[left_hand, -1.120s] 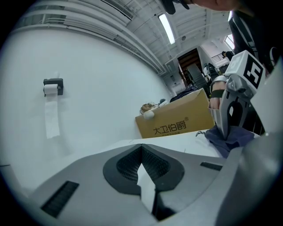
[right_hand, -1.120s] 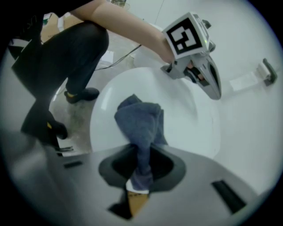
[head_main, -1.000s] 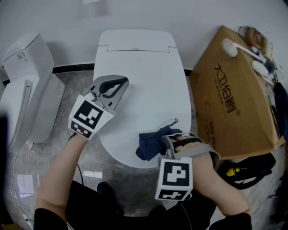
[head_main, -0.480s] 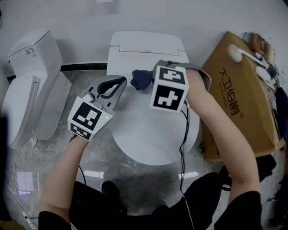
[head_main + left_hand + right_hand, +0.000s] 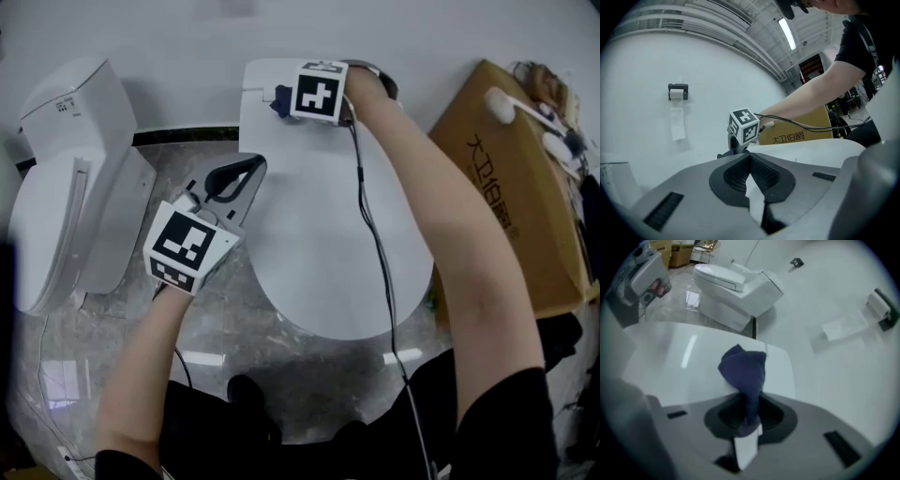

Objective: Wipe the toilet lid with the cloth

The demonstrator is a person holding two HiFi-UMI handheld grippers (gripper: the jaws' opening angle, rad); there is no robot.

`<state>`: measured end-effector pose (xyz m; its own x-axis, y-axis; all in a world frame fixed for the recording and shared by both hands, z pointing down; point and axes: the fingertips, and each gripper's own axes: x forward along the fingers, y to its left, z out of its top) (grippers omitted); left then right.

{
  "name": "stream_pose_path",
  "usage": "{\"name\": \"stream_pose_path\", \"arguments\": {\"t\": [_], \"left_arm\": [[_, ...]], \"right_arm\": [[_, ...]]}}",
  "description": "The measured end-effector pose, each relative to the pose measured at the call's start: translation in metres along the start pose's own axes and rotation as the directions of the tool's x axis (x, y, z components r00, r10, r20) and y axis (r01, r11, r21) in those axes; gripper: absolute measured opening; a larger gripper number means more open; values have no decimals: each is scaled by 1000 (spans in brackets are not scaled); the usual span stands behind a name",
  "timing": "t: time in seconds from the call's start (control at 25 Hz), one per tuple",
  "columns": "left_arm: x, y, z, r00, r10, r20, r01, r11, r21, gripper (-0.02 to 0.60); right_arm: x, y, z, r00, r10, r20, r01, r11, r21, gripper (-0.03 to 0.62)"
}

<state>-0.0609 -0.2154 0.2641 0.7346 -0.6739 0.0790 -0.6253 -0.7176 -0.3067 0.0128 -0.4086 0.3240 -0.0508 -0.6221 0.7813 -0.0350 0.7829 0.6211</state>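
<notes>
A: Right claw (image 5: 747,423)?
B: Pinching the dark blue cloth (image 5: 743,369), which sits at the rear of the toilet lid (image 5: 337,244).
A: Left claw (image 5: 751,159)?
B: Pressed together, empty, by the lid's left edge. Cardboard box (image 5: 525,178): contents not visible.

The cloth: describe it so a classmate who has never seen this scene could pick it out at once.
Find the white toilet lid in the middle of the head view and follow it to its far end by the wall. There the right gripper is shut on a small, bunched, dark blue cloth. It is the only dark, soft thing there.
</notes>
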Motion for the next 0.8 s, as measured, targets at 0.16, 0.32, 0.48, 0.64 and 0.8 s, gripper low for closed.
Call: {"name": "stream_pose_path", "arguments": {"t": [0.16, 0.32, 0.48, 0.64, 0.8], "left_arm": [[3, -1, -3, 1000, 0, -12, 0, 1000, 14, 15], [7, -1, -4, 1000, 3, -25, -3, 999, 35, 15], [11, -8, -11, 999, -11, -44, 13, 999, 46, 15], [15, -6, -13, 999, -3, -51, 4, 999, 33, 15], [17, -6, -17, 998, 1, -58, 0, 1000, 26, 15]], "right_arm": [[19, 29, -10, 993, 102, -58, -102, 995, -5, 78], [21, 42, -7, 991, 118, -55, -120, 992, -28, 78], [13, 56, -9, 988, 142, -58, -144, 989, -28, 78], [2, 73, -8, 987, 154, -51, -156, 987, -44, 78], [-12, 91, -6, 989, 141, -39, -143, 988, -58, 78]]}}
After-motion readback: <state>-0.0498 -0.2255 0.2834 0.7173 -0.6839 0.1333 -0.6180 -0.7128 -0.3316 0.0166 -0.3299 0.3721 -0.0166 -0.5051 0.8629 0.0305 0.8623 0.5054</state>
